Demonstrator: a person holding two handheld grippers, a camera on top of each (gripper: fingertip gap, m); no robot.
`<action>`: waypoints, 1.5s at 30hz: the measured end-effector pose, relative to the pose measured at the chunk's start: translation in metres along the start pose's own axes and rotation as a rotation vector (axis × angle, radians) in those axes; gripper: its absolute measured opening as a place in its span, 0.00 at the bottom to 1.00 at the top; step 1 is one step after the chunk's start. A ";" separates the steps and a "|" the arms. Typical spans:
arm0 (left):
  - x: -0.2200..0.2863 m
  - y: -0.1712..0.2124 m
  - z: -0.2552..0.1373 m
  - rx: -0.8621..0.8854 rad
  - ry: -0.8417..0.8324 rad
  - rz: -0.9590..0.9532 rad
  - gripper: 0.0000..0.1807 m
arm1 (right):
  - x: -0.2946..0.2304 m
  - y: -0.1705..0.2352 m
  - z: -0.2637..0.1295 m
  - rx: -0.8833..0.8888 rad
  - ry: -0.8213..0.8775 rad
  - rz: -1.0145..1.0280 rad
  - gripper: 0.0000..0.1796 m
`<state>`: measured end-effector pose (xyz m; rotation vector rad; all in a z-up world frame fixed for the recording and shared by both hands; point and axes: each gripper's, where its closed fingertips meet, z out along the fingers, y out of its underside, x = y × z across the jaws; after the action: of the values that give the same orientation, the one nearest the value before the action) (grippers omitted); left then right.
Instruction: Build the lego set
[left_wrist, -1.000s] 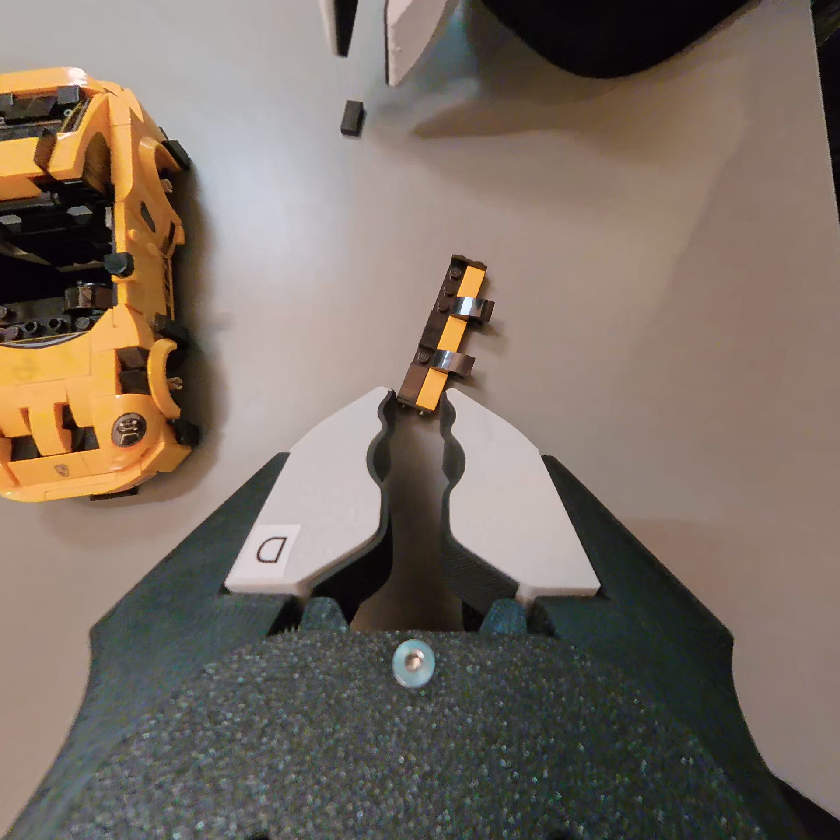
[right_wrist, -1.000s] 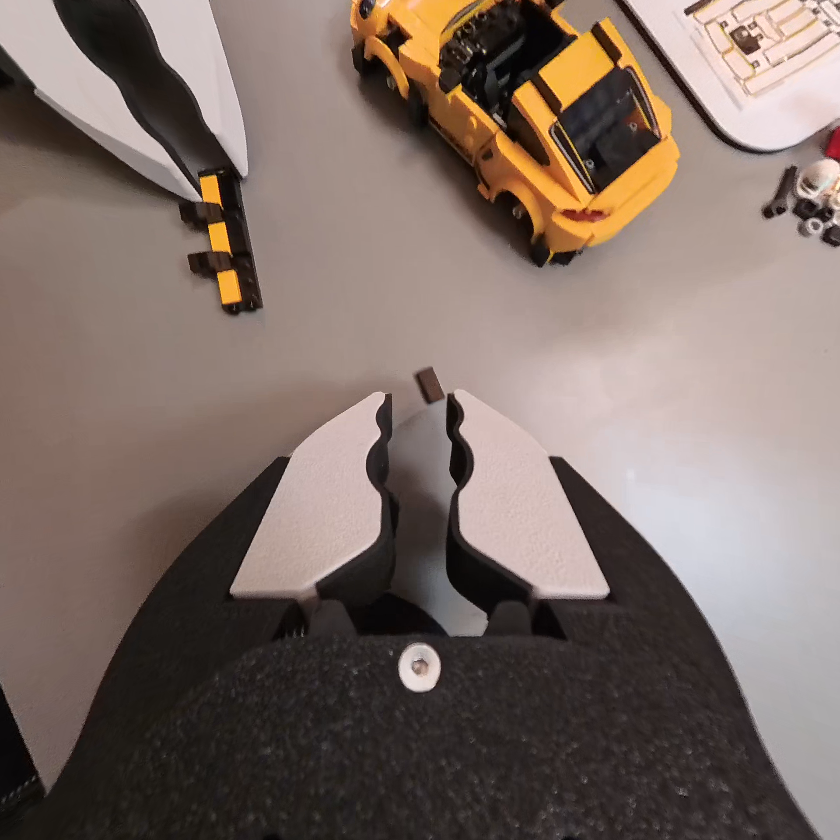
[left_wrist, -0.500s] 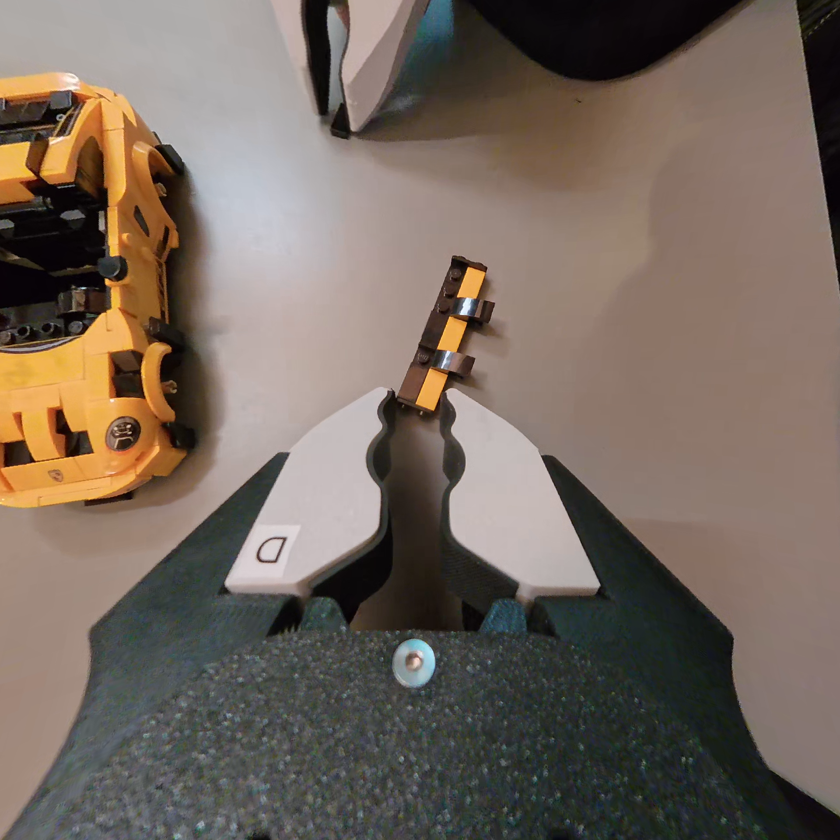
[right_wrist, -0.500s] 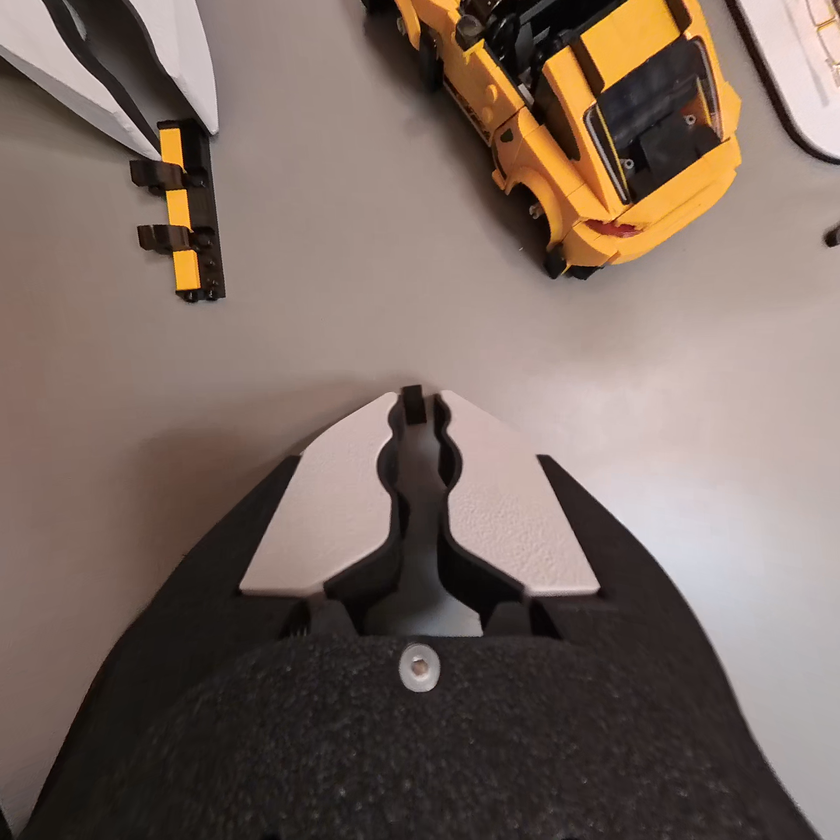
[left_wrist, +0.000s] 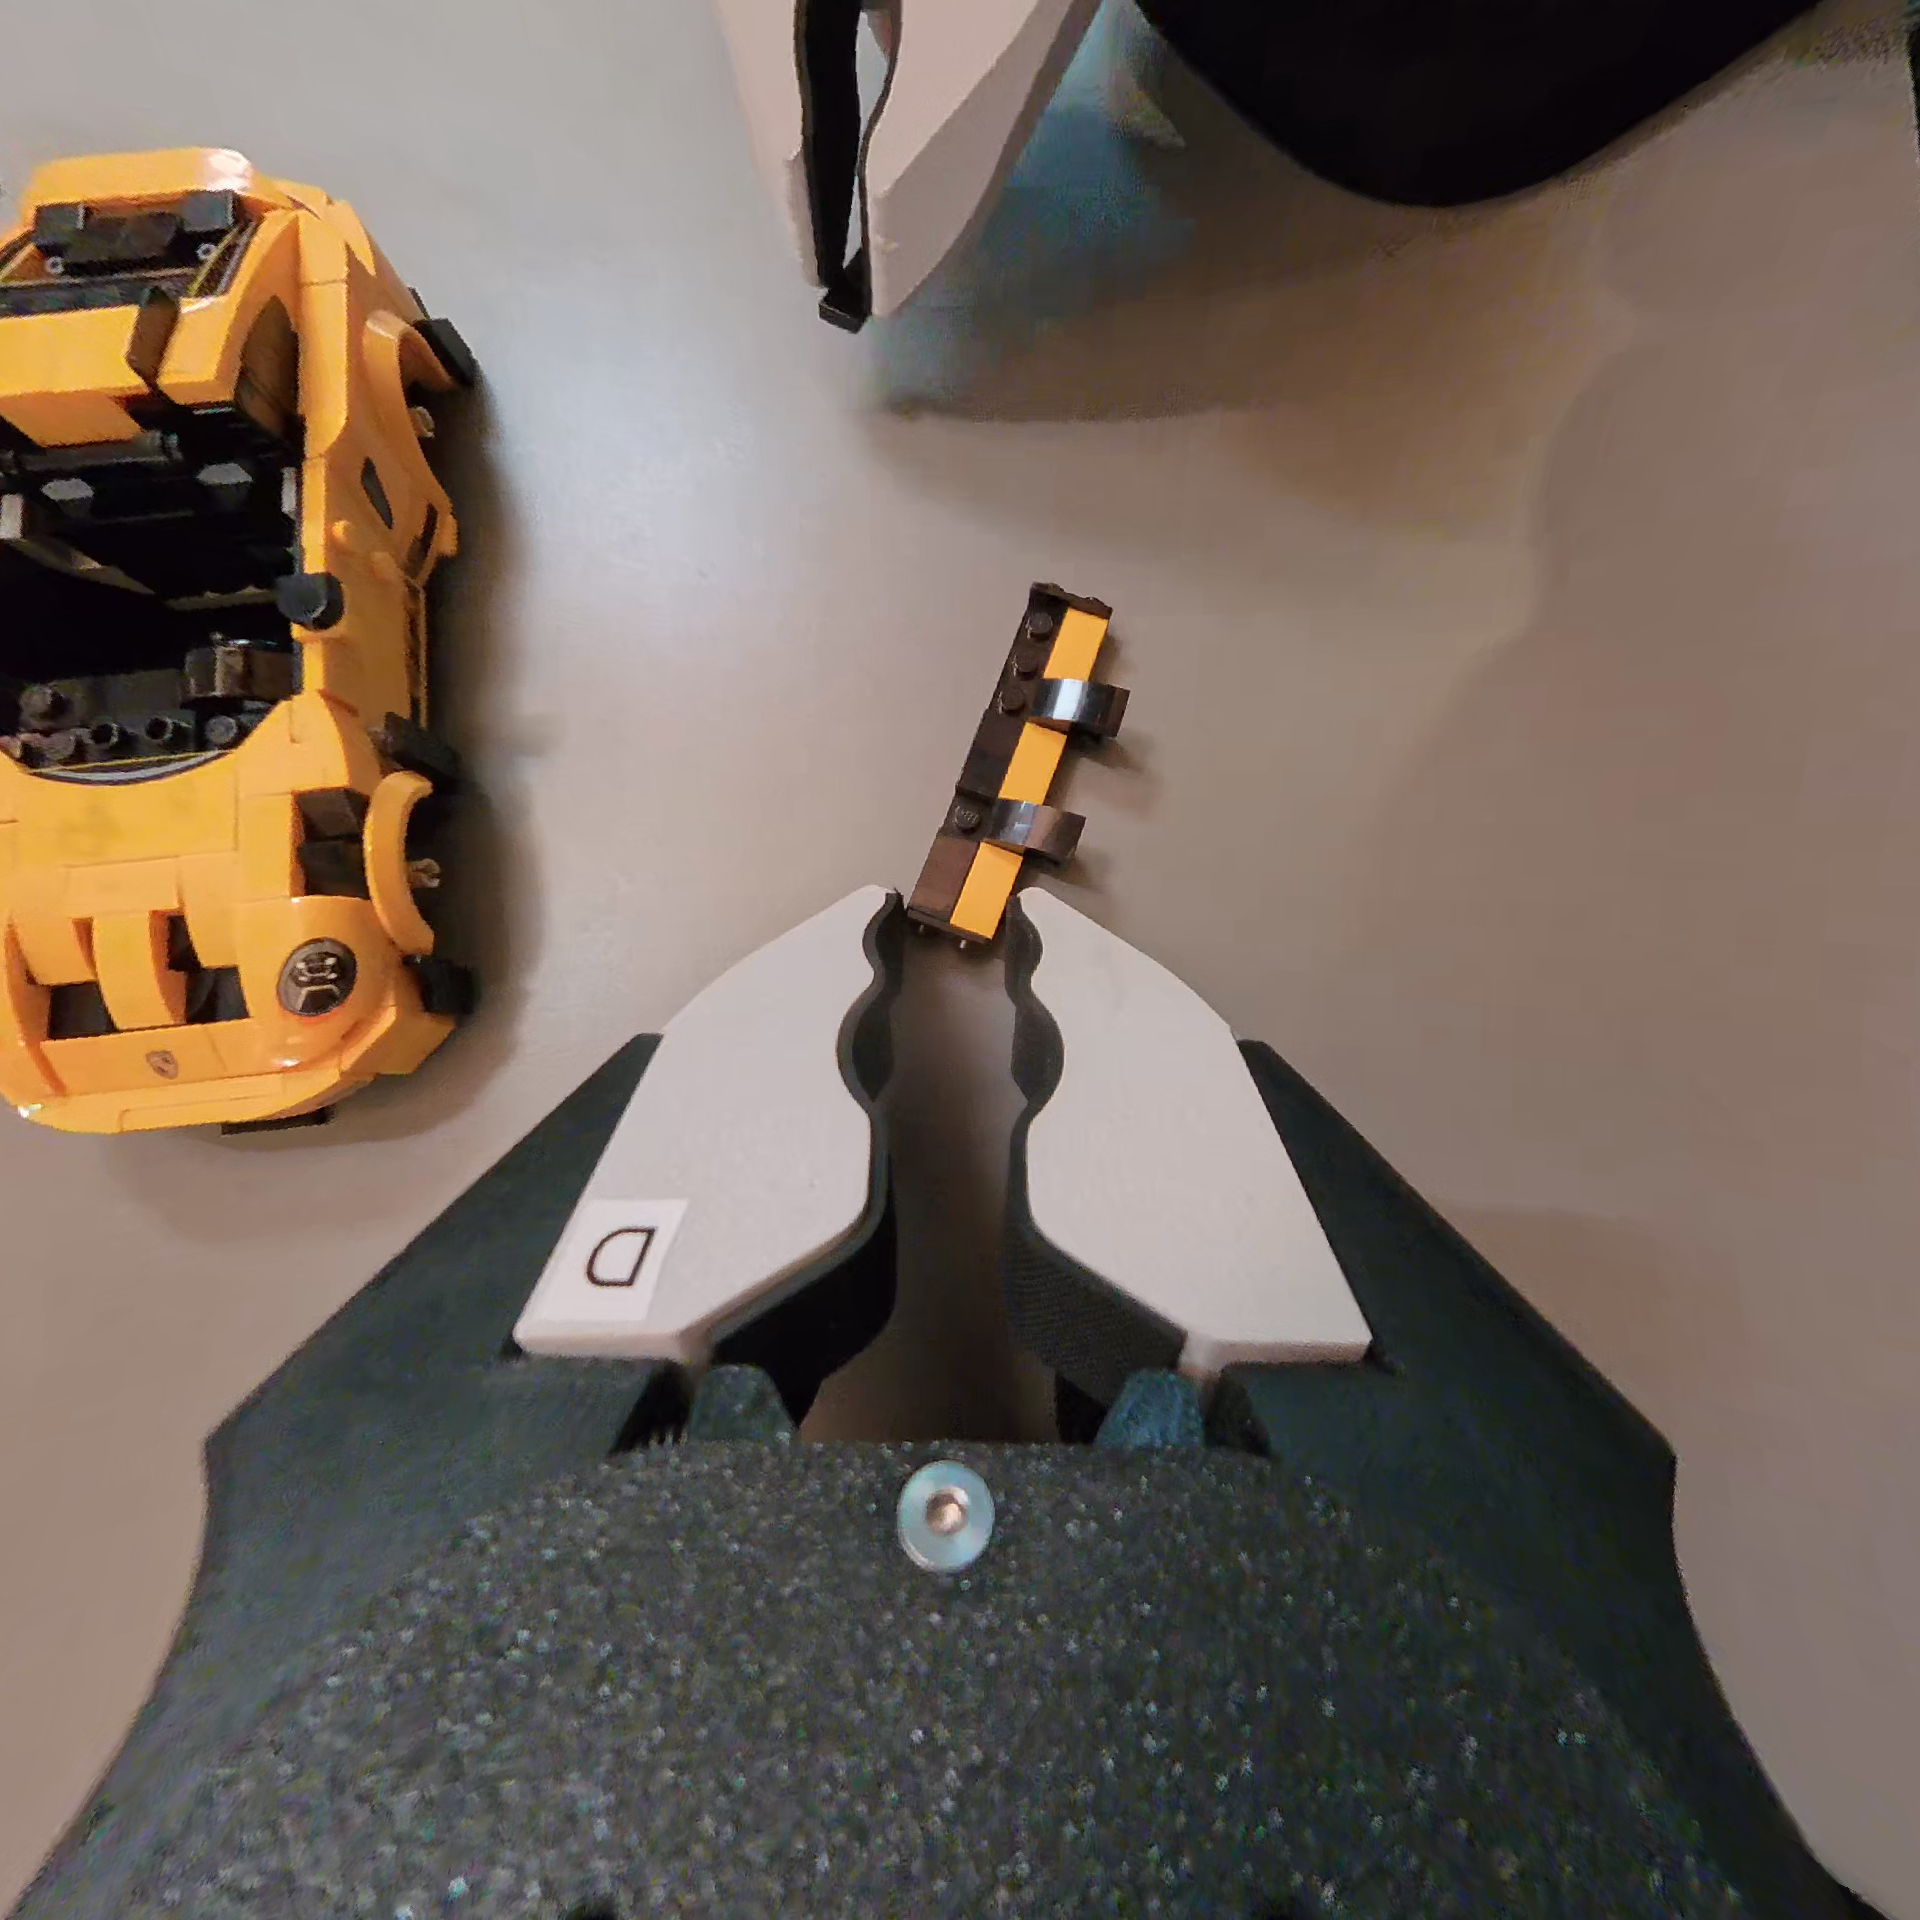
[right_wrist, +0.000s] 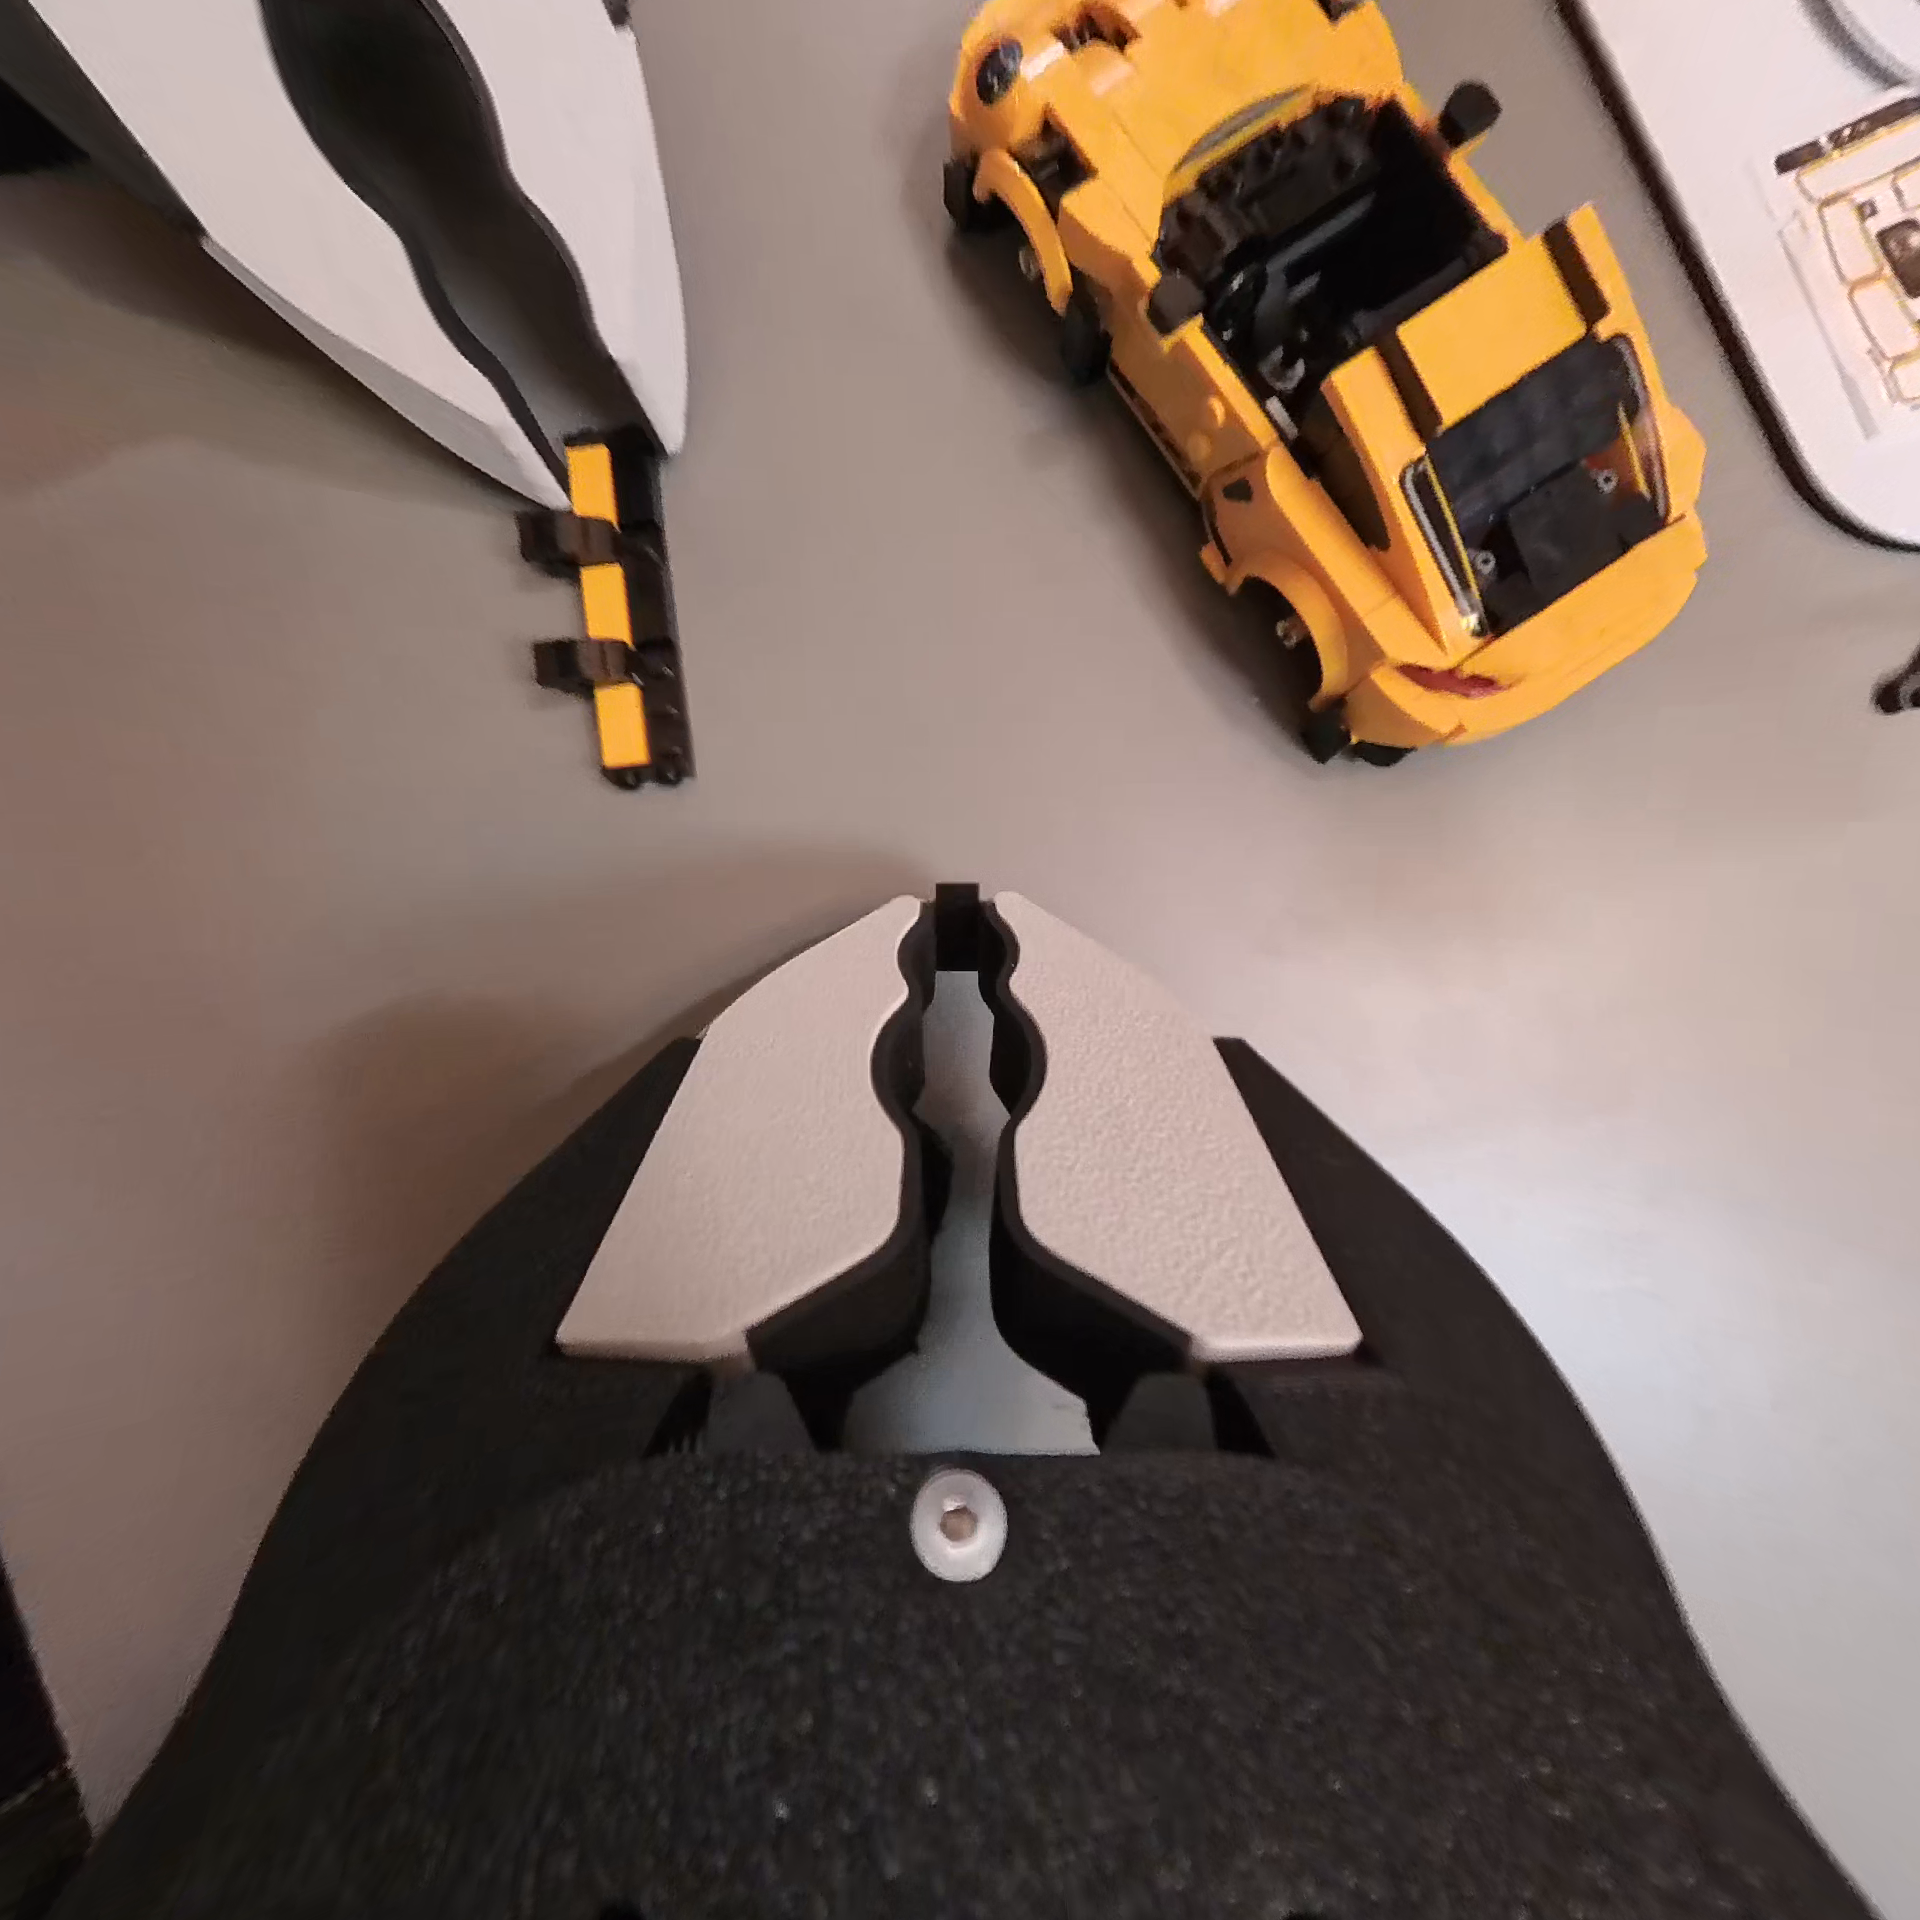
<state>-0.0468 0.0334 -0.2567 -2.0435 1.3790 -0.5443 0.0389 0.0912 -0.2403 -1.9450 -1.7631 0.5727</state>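
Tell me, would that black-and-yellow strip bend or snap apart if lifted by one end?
The strip, gripped at its near end by the left gripper, looks stiff and probably light. The two black clips sticking out sideways may pop off if knocked.

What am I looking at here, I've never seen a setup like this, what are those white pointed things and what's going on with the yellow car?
The white pointed things are fingers of two hand-held grippers, and each picture comes from a camera on one, looking along its fingers. In the left wrist view, the left gripper is closed on the end of a black and yellow strip of Lego lying on the grey table. In the right wrist view, the right gripper pinches a small black piece. A partly built yellow Lego car sits nearby, its middle open. At the right edge lies an instruction sheet.
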 end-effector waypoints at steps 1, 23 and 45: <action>0.000 0.000 0.000 0.001 -0.001 -0.001 0.10 | -0.002 -0.003 0.000 0.011 -0.011 0.005 0.04; -0.005 -0.004 0.003 0.025 -0.017 -0.040 0.10 | -0.020 -0.034 0.018 0.105 -0.114 0.020 0.04; -0.002 -0.002 0.002 0.001 -0.017 -0.044 0.09 | -0.028 -0.036 0.017 0.035 -0.120 0.038 0.04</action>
<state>-0.0444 0.0361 -0.2568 -2.0774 1.3264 -0.5456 -0.0023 0.0669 -0.2329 -1.9606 -1.7776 0.7429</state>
